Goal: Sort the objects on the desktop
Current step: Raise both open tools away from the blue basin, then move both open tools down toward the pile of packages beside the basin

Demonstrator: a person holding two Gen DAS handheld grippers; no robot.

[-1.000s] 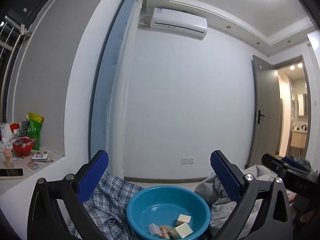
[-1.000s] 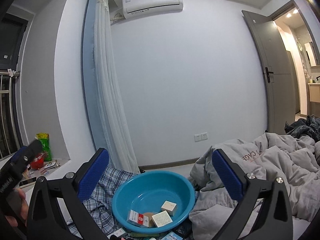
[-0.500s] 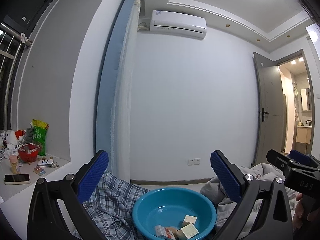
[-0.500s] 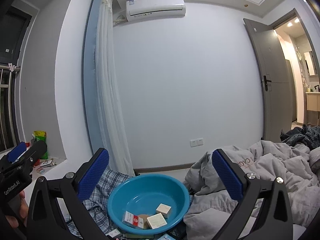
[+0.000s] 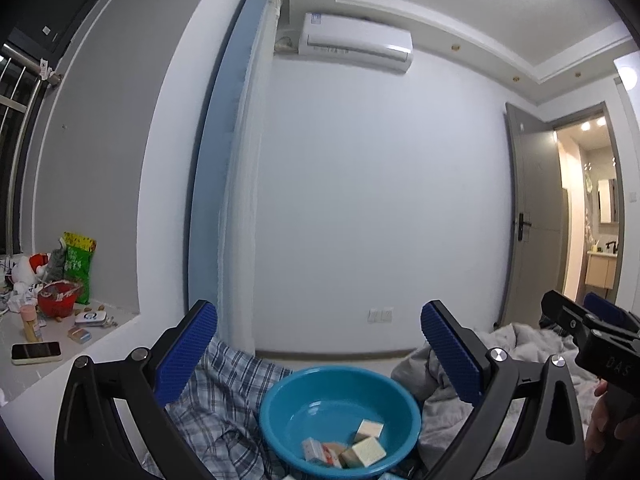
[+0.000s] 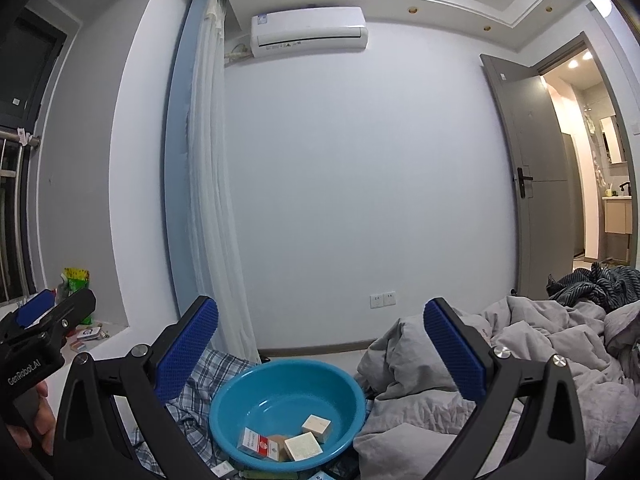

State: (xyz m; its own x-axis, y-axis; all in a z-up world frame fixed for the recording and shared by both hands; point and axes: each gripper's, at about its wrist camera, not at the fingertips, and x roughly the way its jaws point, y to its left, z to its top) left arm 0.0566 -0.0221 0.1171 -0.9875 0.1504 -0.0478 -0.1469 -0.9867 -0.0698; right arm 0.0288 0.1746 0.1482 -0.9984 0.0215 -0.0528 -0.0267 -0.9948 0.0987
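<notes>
Blue ribbed pads face each other wide apart on both tools we hold: the left hand-held gripper (image 5: 318, 354) and the right hand-held gripper (image 6: 320, 350) are both released, with nothing between their fingers.

Just beyond and below them sits a teal plastic basin (image 6: 256, 392), round and shallow, resting on the bed (image 6: 520, 360) between a blue-and-white checked cloth (image 6: 208, 376) and a rumpled grey duvet (image 6: 440, 376). In it lie the small boxes: from the right wrist we count four, namely a red-and-white carton (image 6: 258, 443), a brown box (image 6: 280, 442), a flat cream box (image 6: 303, 446) and a cream cube (image 6: 316, 427). The left wrist shows the same basin (image 5: 304, 392) and the same cluster, with the cream cube (image 5: 369, 429) toward the far side.

Only the right wrist shows more packets (image 6: 224, 469) lying on the bed at the basin's near edge, cut by the frame, so we cannot count them. It also catches the left tool's black body at its left border, with part of a hand (image 6: 30, 420) beneath it.

Only the left wrist shows the window sill (image 5: 60, 340) clearly: one dark phone (image 5: 36, 351), one red bowl (image 5: 56, 299), one green bag (image 5: 78, 266), one white tin (image 5: 91, 318) and several smaller bits too small to tell.

Farther off, both views show one white wall, one air conditioner (image 6: 308, 30), one curtain (image 6: 212, 200) and one grey door (image 6: 532, 184) standing open.
</notes>
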